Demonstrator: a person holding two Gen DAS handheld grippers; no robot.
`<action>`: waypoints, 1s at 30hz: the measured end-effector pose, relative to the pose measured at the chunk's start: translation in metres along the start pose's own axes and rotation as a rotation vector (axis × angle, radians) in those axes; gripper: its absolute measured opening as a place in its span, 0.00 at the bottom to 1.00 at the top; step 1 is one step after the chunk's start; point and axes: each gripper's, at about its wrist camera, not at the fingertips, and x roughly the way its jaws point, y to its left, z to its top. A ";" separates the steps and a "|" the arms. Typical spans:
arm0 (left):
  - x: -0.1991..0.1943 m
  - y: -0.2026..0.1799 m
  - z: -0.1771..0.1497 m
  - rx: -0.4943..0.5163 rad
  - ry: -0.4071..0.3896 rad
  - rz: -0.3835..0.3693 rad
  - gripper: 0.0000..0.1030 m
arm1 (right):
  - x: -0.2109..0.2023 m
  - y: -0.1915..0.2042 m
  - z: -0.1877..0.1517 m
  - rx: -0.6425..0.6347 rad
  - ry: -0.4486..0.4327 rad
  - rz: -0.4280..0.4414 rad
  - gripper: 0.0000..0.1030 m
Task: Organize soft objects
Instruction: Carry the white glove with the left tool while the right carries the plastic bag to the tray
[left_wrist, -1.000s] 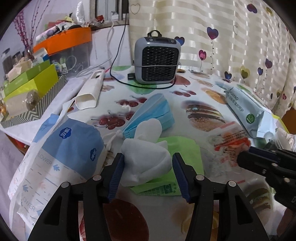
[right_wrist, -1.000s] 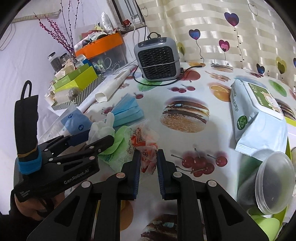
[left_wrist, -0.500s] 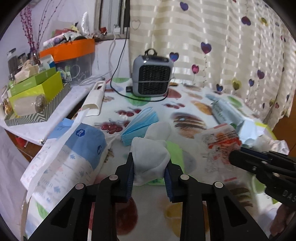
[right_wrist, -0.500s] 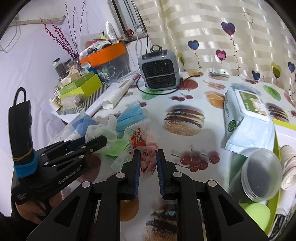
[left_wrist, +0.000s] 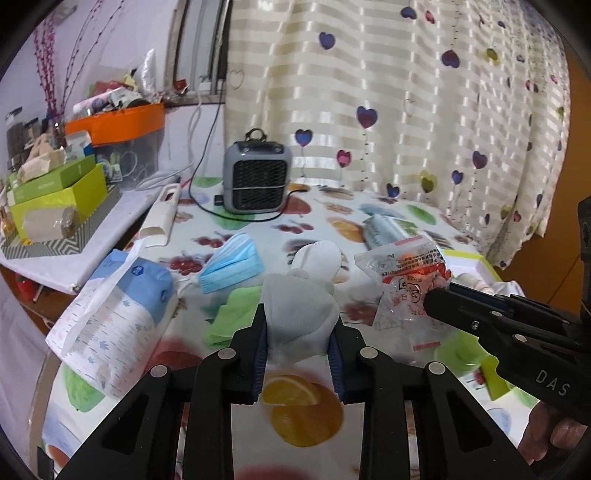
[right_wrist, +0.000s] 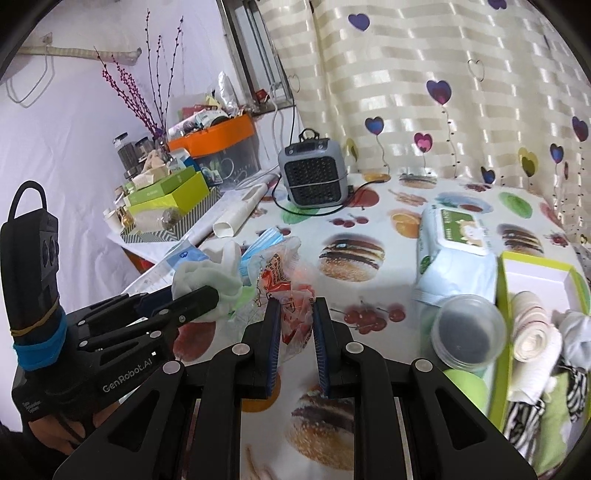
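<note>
My left gripper (left_wrist: 297, 314) is shut on a white bundled sock (left_wrist: 301, 306), lifted above the fruit-print tablecloth (left_wrist: 314, 421). The same sock (right_wrist: 207, 280) shows at the left gripper's tip in the right wrist view. My right gripper (right_wrist: 294, 306) is shut on a crinkly clear packet with red print (right_wrist: 291, 314), also off the table; that packet (left_wrist: 402, 280) hangs at the right in the left wrist view. A green sheet (left_wrist: 232, 317) and blue face masks (left_wrist: 231, 262) lie on the table below. A green-rimmed box (right_wrist: 532, 273) at the right holds rolled cloths (right_wrist: 532, 328).
A grey heater (left_wrist: 255, 181) with its cord stands at the back. A blue-and-white bag (left_wrist: 118, 314) lies left. A wet-wipes pack (right_wrist: 454, 251) and a clear round lidded tub (right_wrist: 467, 332) sit right. Cluttered boxes (right_wrist: 173, 195) line the left edge; a curtain (left_wrist: 406, 92) hangs behind.
The left gripper closed on the white sock and lifted it off the green sheet. The right gripper rose with the packet. Both moved up and away from the table.
</note>
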 end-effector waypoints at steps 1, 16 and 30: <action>-0.003 -0.004 0.000 0.002 -0.002 -0.007 0.26 | -0.004 -0.001 0.000 0.000 -0.007 -0.003 0.17; -0.019 -0.049 0.006 0.051 -0.029 -0.077 0.26 | -0.049 -0.024 -0.001 0.026 -0.073 -0.055 0.17; -0.011 -0.091 0.012 0.102 -0.022 -0.161 0.26 | -0.082 -0.061 -0.006 0.084 -0.119 -0.141 0.17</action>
